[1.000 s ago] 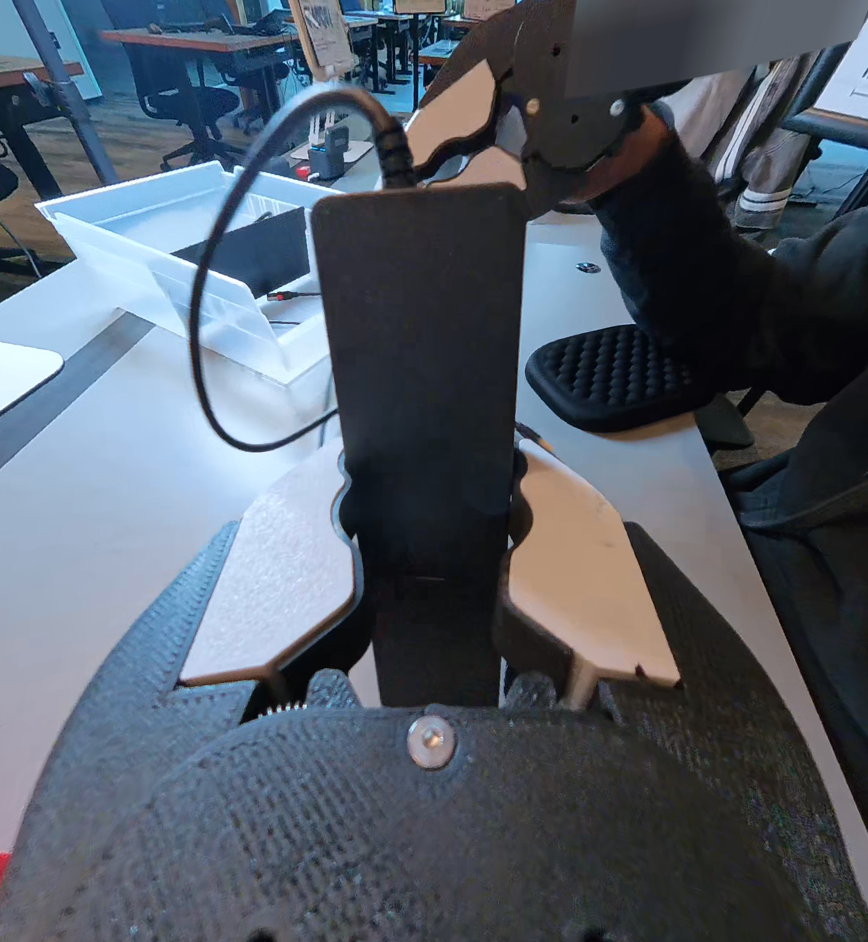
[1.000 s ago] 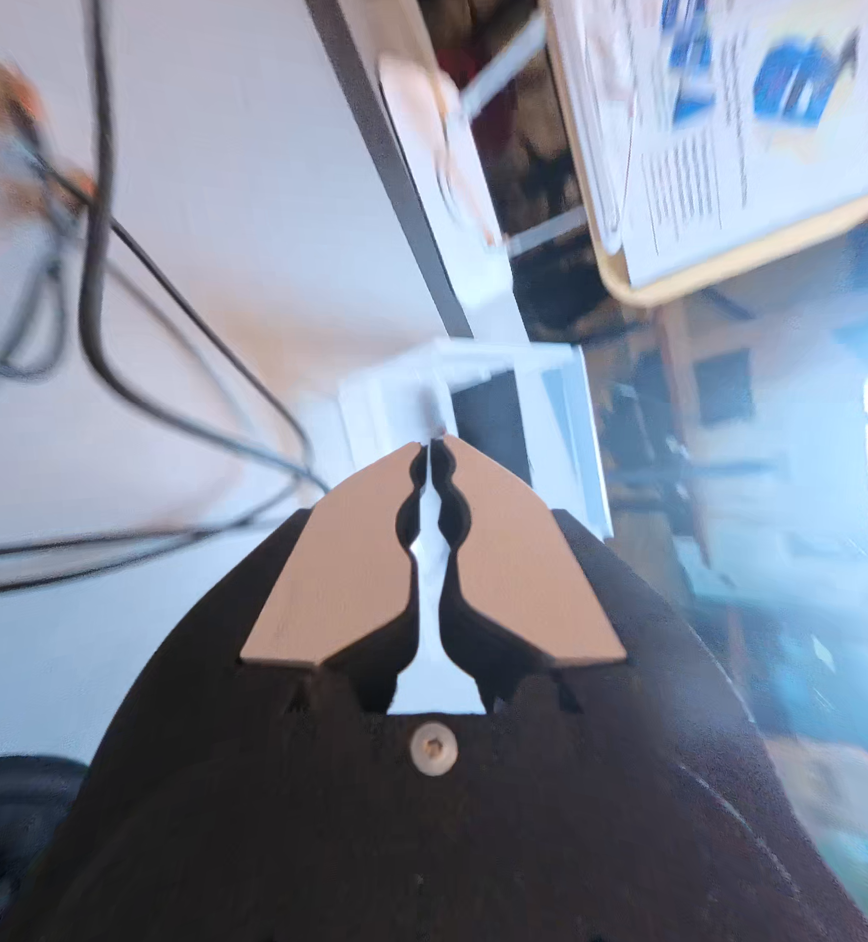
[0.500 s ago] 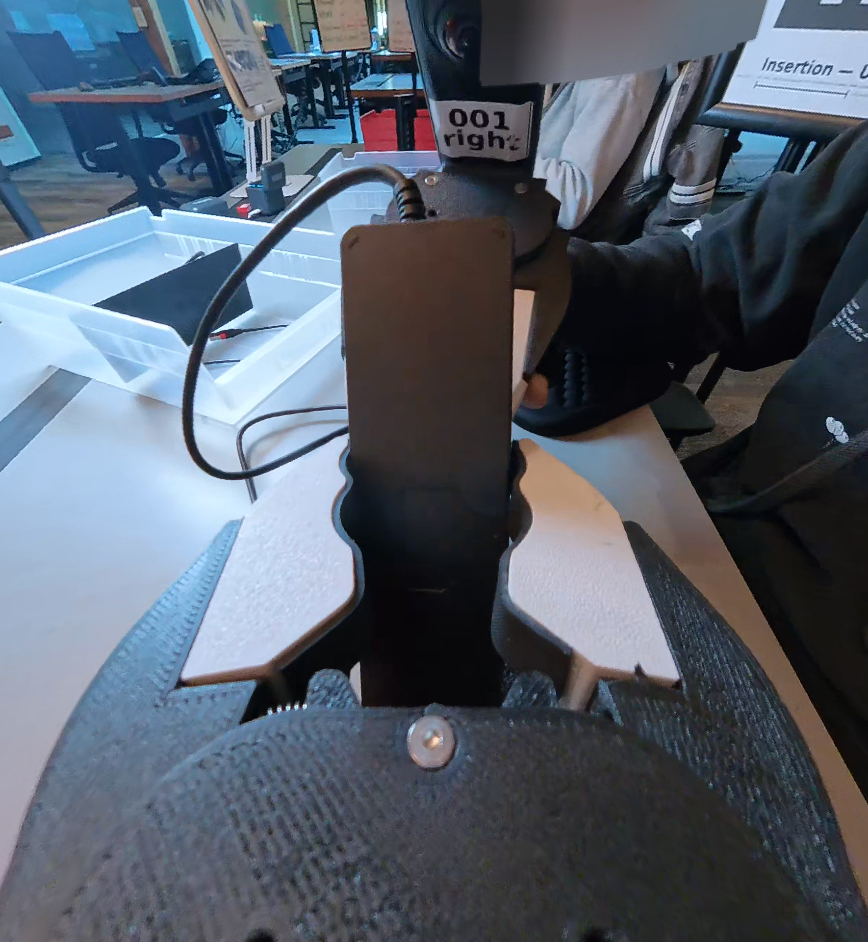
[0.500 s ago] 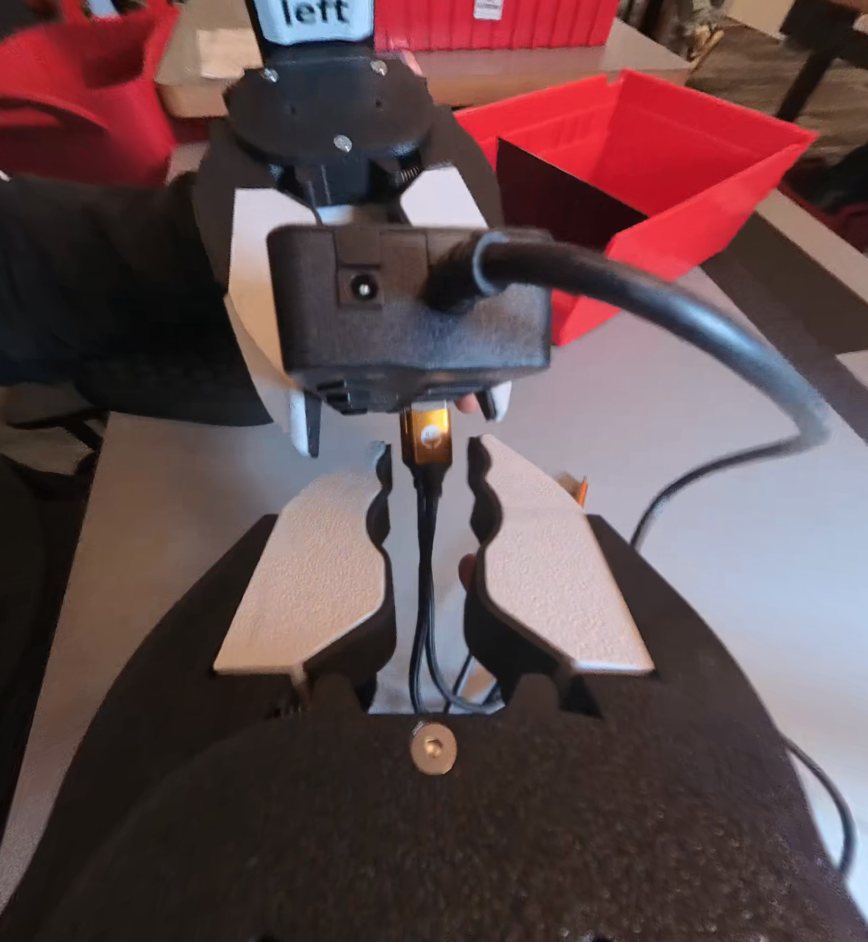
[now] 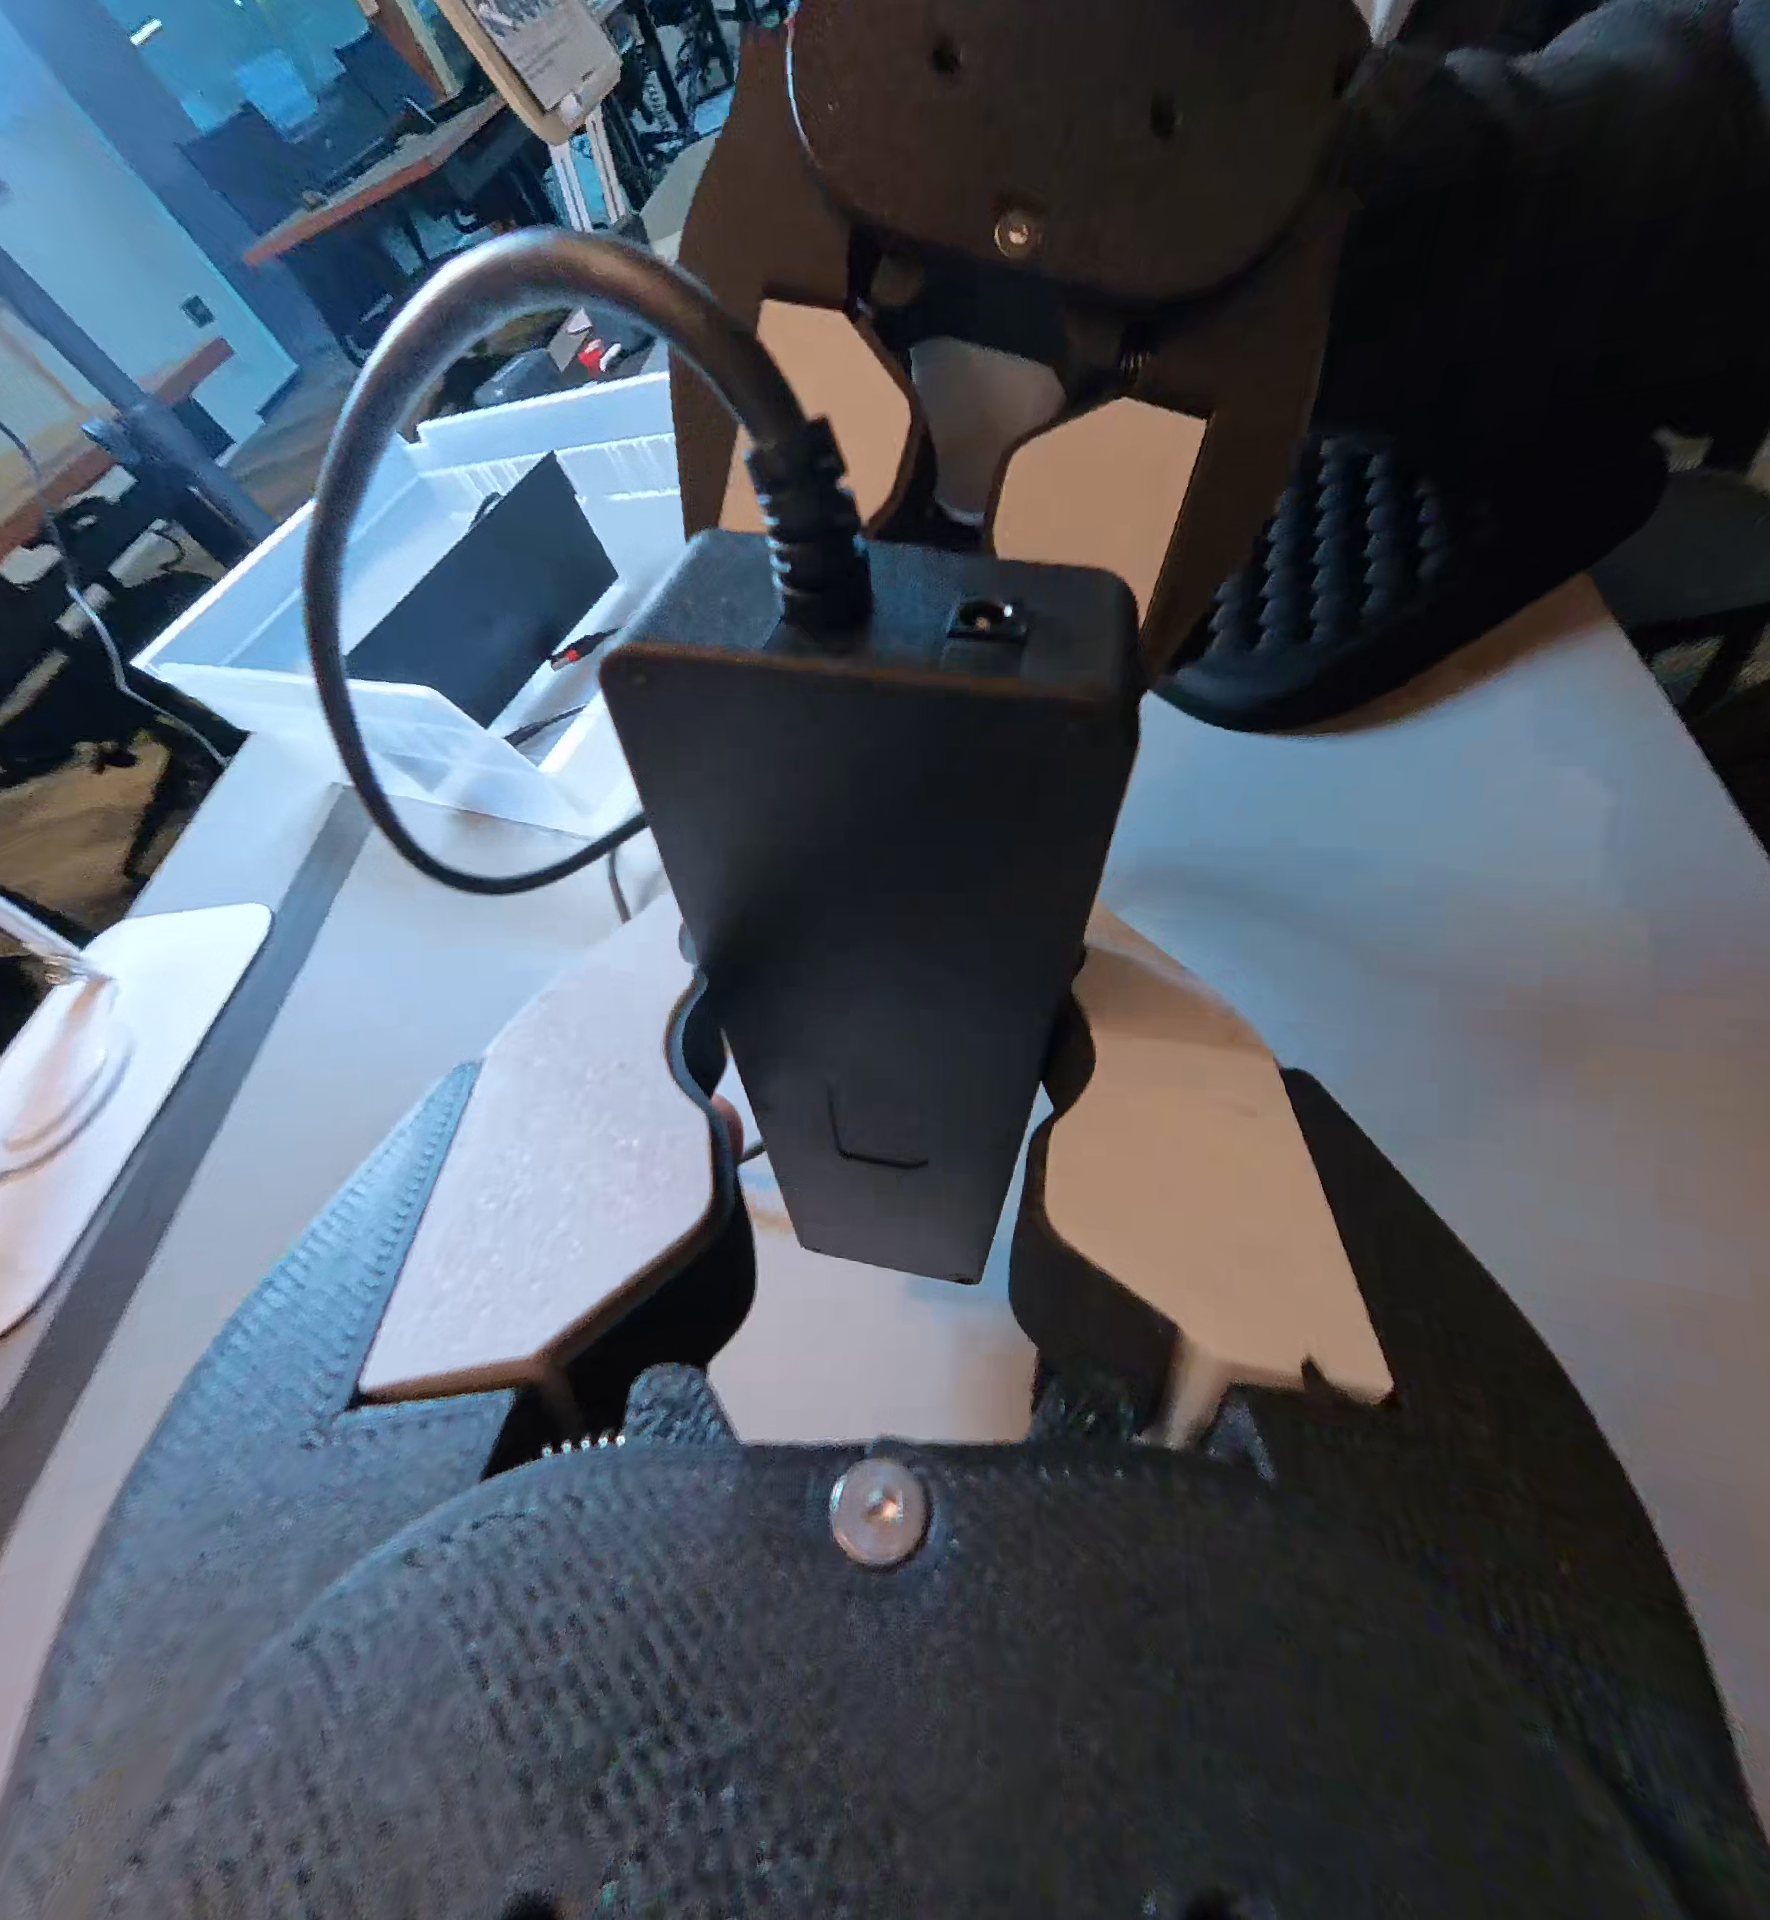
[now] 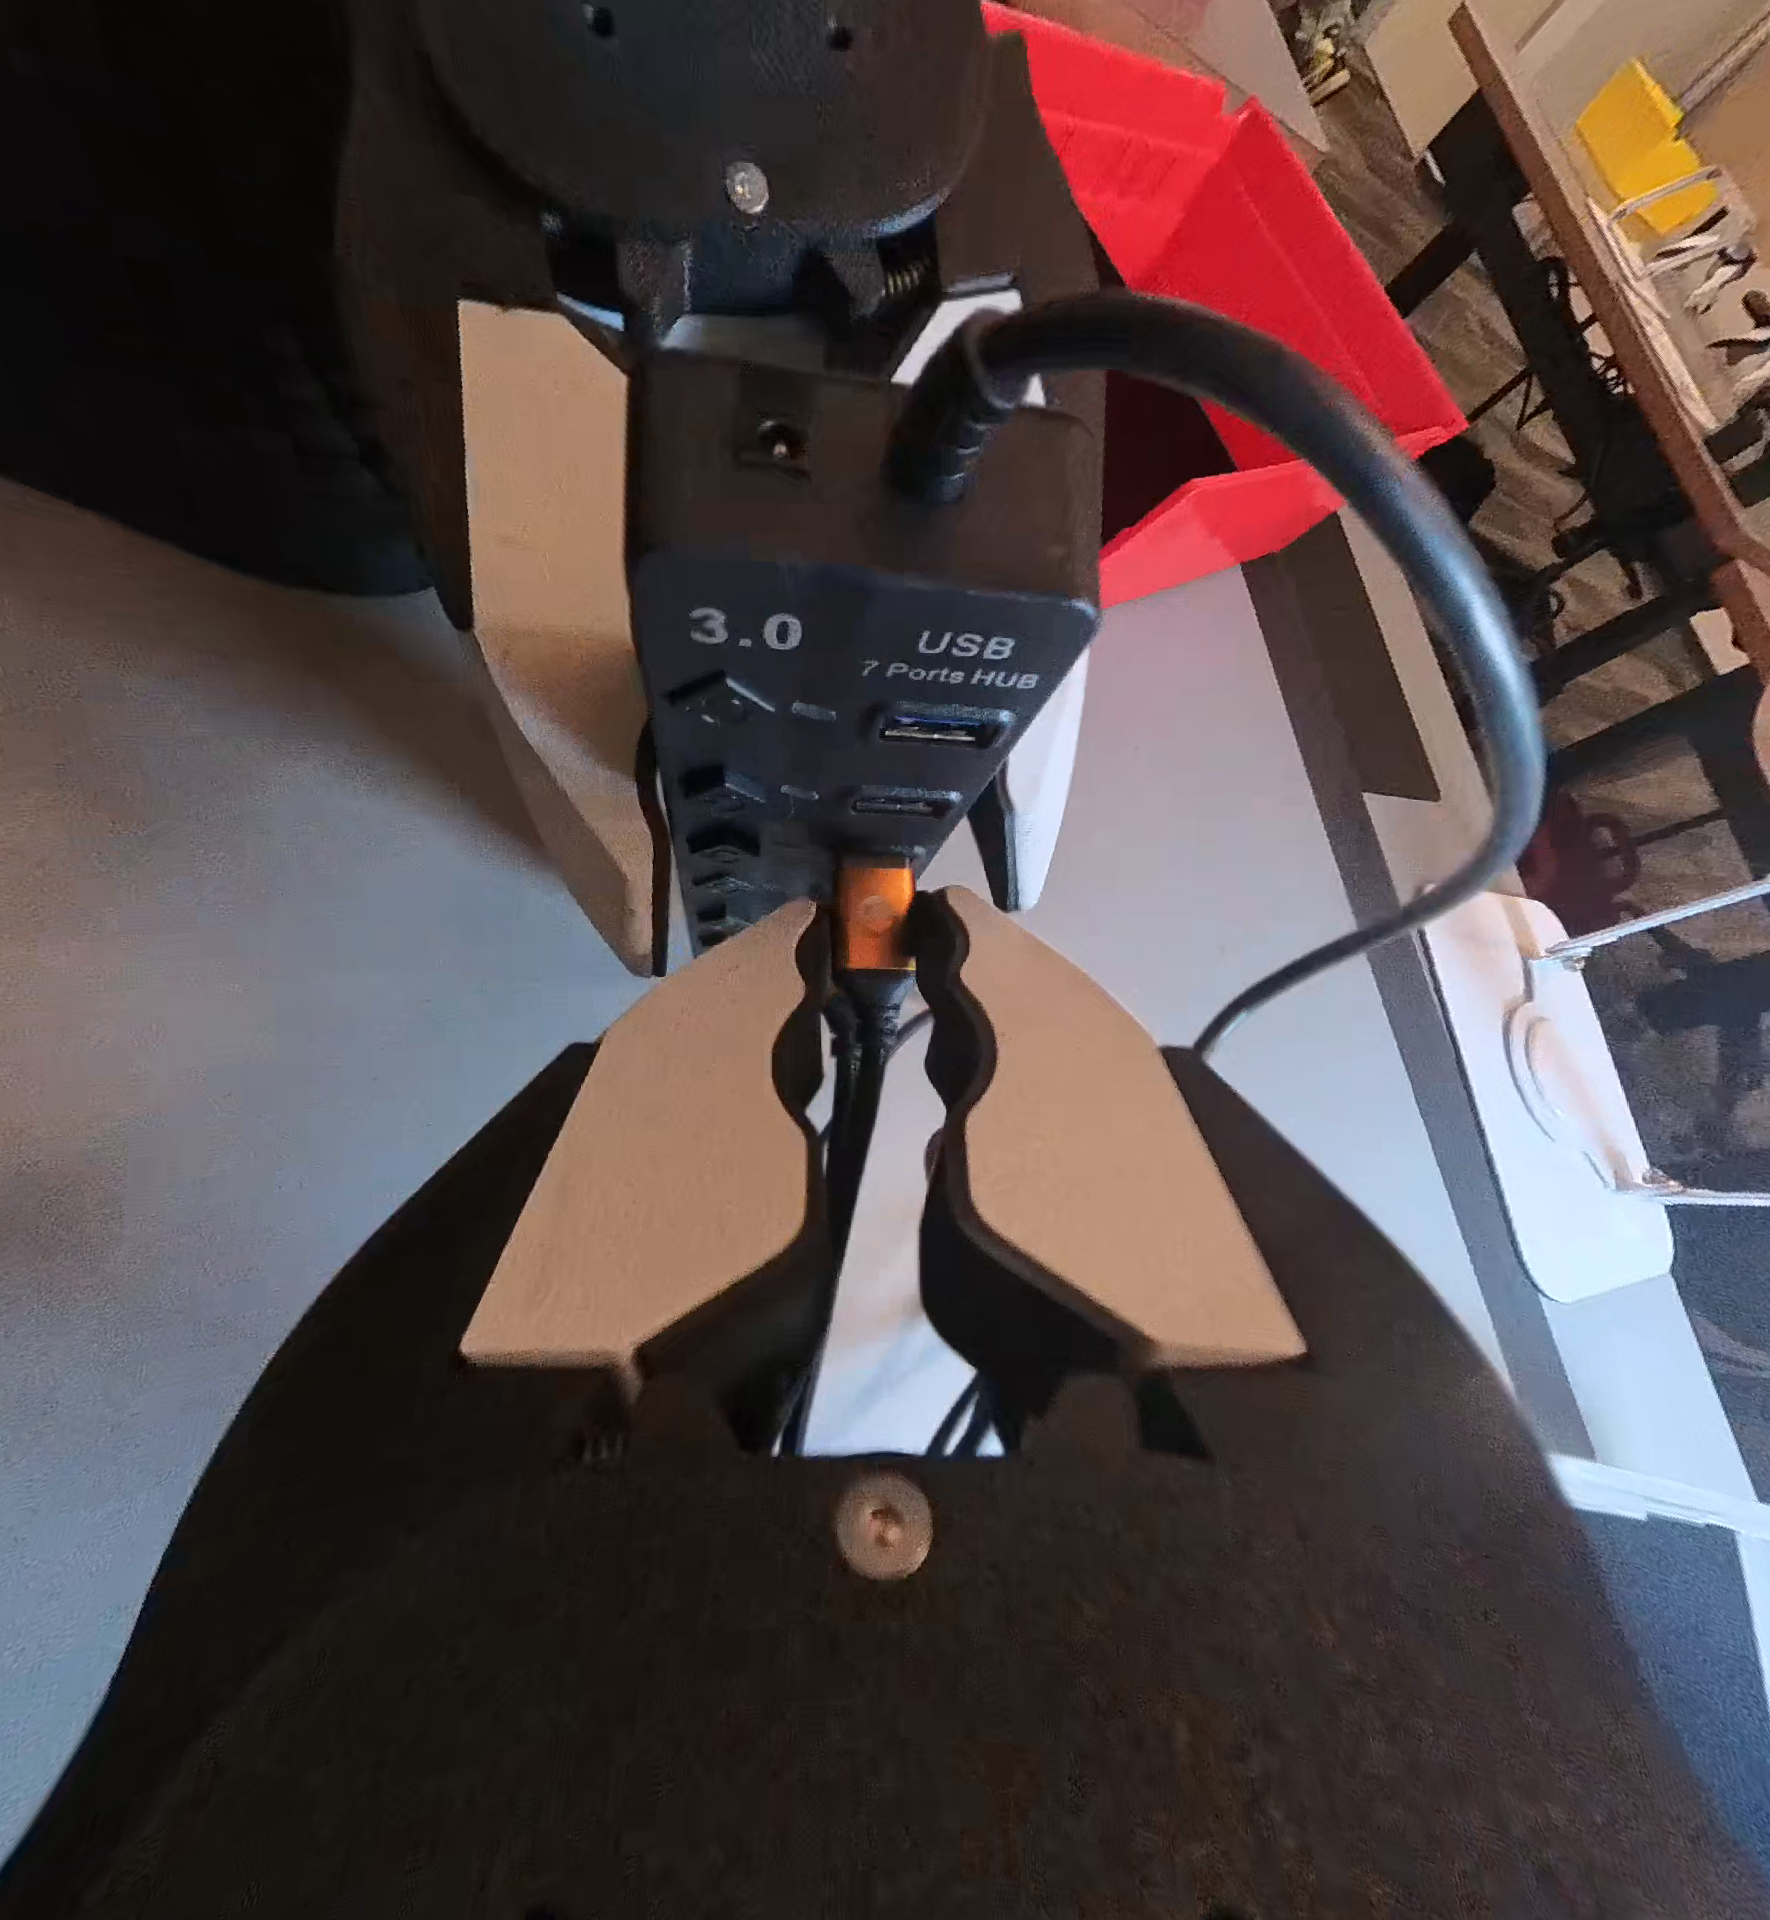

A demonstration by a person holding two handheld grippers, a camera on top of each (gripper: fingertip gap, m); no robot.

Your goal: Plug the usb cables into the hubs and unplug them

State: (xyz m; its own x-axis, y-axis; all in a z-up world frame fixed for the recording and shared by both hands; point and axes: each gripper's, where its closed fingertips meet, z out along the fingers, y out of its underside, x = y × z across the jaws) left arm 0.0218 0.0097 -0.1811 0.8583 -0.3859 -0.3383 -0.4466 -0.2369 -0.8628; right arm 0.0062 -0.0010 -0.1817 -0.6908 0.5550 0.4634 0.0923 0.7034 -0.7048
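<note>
Since half a second ago the right gripper (image 6: pixel 865 920) has closed in on the orange USB plug (image 6: pixel 868 923), which then hung loose between its parted fingers just under the hub; its jaws now pinch the plug's sides, with the thin black cable (image 6: pixel 853 1060) trailing back between them. The plug's metal end sits at a port on the hub's face, though how deep it goes cannot be told. The left gripper (image 5: pixel 886 1049) is clamped on the black USB hub (image 5: pixel 881 862), gripping its lower body and holding it tilted up off the white table (image 5: pixel 1432 935). In the right wrist view the hub (image 6: pixel 860 582) shows its port side, a blue port and a slimmer one free above the plug. The hub's own thick black cord (image 5: pixel 382 540) arcs out of its top end and loops down to the table. Beyond lie a white tray (image 5: pixel 278 613) and, on the other side, a red bin (image 6: pixel 1245 343).
</note>
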